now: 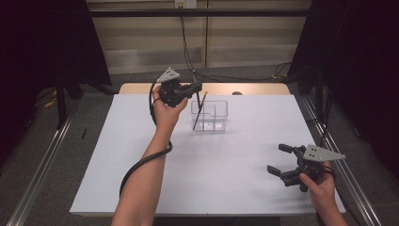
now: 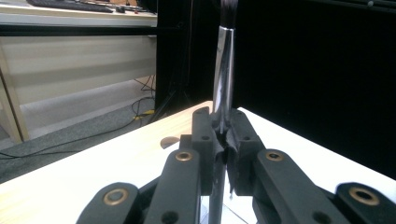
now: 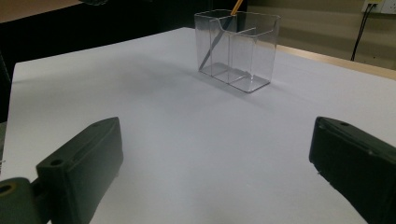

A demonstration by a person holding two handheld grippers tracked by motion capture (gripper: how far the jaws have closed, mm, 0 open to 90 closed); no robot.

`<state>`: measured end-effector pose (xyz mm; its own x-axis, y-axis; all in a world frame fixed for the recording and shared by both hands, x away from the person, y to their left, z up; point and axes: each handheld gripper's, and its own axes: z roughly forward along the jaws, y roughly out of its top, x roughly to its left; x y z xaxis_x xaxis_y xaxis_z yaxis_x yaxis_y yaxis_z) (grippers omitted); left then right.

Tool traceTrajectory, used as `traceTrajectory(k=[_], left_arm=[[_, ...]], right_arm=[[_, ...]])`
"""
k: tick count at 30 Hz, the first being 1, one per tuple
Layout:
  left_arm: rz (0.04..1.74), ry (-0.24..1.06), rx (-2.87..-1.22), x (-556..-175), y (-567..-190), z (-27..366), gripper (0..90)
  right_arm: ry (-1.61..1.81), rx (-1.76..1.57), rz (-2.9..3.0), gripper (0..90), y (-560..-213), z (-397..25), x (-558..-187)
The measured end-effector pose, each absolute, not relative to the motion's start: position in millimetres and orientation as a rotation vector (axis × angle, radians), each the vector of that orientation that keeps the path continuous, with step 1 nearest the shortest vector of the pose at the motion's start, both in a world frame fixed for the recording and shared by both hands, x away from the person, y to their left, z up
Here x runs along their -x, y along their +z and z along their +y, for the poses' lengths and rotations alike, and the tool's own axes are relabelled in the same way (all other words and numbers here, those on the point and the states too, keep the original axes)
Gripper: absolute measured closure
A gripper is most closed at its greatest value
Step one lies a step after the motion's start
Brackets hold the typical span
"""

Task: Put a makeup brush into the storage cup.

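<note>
- Looking down from the high view, a white sheet (image 1: 207, 169) is seen covering the table, with a clear two-compartment container (image 1: 210, 115) set near the far edge, roughly midway between the left and right edges. The left gripper (image 1: 196, 87) is held just above and to the left of the container, and a thin brush (image 1: 200, 111) is pinched between its jaws. The brush is tilted, its long axis running from the jaws down into the container's left compartment, where its lower end appears to rest. The right gripper (image 1: 277, 159) is held near the right front corner, well apart from the container, with its jaws spread and nothing between them.
- In the left gripper view, the jaws of the left gripper (image 2: 222, 135) are seen pressed onto the brush (image 2: 224, 74), whose shiny metal ferrule rises almost straight up from the pinch; dark bristles are glimpsed at the top edge.
- In the right gripper view, the two jaws of the right gripper (image 3: 212, 163) stand wide apart over bare sheet. The container (image 3: 238, 49) lies ahead toward the far edge, and the brush (image 3: 219, 35) is seen leaning inside the compartment that appears on the left.
- The coming move is judged to turn on the brush's slant: the handle is already inside the compartment, so a release by the left gripper, the nearer one, would leave it leaning against the wall.
</note>
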<state>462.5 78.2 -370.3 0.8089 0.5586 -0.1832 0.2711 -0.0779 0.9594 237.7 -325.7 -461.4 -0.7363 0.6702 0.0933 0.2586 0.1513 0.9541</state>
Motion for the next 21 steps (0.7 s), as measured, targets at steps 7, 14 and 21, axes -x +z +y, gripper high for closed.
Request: traceTrajectory(k=[7, 14, 21], left_arm=[[0.678, 0.271, -1.675, -463, -377, 75, 83.2], [0.676, 0.278, -1.69, -464, -380, 74, 83.2], [0.682, 0.28, -1.702, -464, -383, 73, 83.2]], right_arm=[[1.615, -0.888, 2.077, 2.7, -462, -326, -238], [1.62, -0.884, 2.087, 2.7, -461, -325, -237], [1.621, -0.881, 2.087, 2.7, -461, -325, -237]])
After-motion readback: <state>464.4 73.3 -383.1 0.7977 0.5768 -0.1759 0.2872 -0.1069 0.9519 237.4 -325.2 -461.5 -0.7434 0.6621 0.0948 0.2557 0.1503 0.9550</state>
